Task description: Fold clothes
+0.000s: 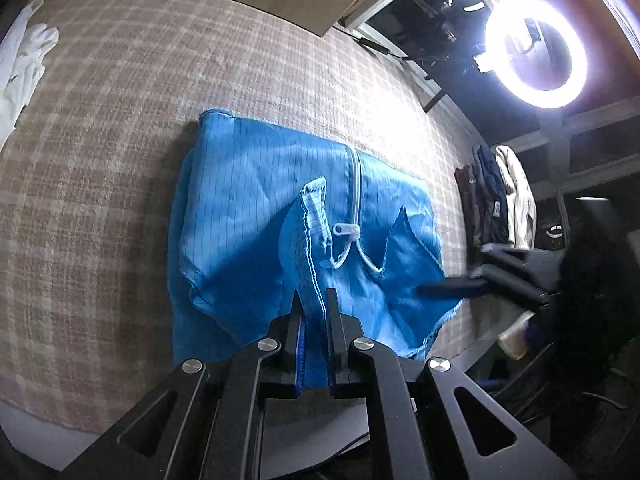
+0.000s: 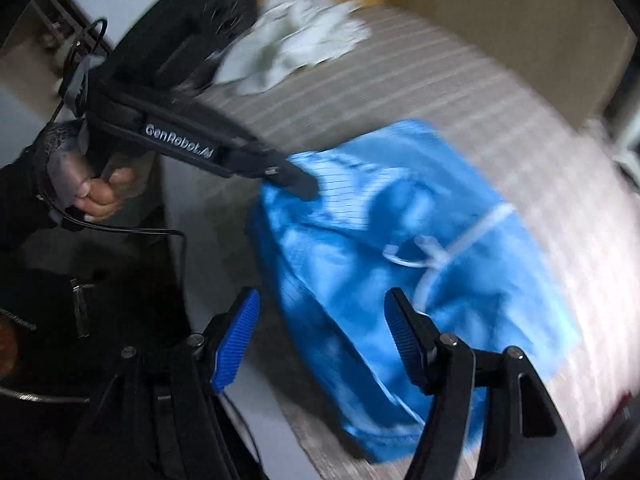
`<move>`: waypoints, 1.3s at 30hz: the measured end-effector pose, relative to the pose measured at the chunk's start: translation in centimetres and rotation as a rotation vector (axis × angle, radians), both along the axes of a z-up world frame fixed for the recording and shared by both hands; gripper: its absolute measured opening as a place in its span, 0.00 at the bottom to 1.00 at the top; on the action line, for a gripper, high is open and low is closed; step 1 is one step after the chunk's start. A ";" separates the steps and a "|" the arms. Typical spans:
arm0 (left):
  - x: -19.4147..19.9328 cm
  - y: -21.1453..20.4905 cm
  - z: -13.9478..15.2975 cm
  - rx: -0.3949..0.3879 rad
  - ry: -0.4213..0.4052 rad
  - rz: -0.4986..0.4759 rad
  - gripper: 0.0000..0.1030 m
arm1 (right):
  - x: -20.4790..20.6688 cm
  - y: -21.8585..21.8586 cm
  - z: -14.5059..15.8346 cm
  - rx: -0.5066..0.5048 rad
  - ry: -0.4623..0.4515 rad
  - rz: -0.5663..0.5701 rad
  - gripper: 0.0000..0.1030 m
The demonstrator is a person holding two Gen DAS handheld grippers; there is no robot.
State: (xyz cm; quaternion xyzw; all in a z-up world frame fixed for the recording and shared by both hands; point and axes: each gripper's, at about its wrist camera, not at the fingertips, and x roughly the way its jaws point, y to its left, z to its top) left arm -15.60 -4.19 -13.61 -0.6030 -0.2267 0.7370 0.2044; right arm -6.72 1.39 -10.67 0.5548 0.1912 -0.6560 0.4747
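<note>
- The blue garment is lying on a plaid, pinkish-beige bed cover, near the edge closest to the person, partly folded with its white zipper facing up.
- The left gripper has its jaws squeezed together on a stitched edge of the garment, so that flap is pulled up off the rest of the cloth. You can see it from the other camera too, with the tip buried in the blue fabric.
- A hand in a dark sleeve grips that gripper's handle.
- The right gripper has its jaws spread wide with nothing between the blue pads. It hangs over the garment's near corner, not touching it as far as I can tell. That view's pretty blurry.
- There's a pile of white clothes at the far end of the bed, well apart from the blue one.
- A ring light glares in the corner, with some dark clothes hanging near it.
</note>
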 end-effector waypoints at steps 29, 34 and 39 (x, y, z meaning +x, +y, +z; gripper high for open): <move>2.0 1.3 -1.7 0.052 0.150 0.208 0.09 | -2.1 4.7 -5.4 0.065 0.313 -0.247 0.03; -0.3 3.0 -6.0 -0.031 0.104 0.213 0.09 | -1.7 5.0 -5.1 0.058 0.323 -0.216 0.03; -0.9 2.7 -7.1 0.008 0.095 0.233 0.08 | -1.9 5.2 -5.0 0.081 0.215 -0.137 0.06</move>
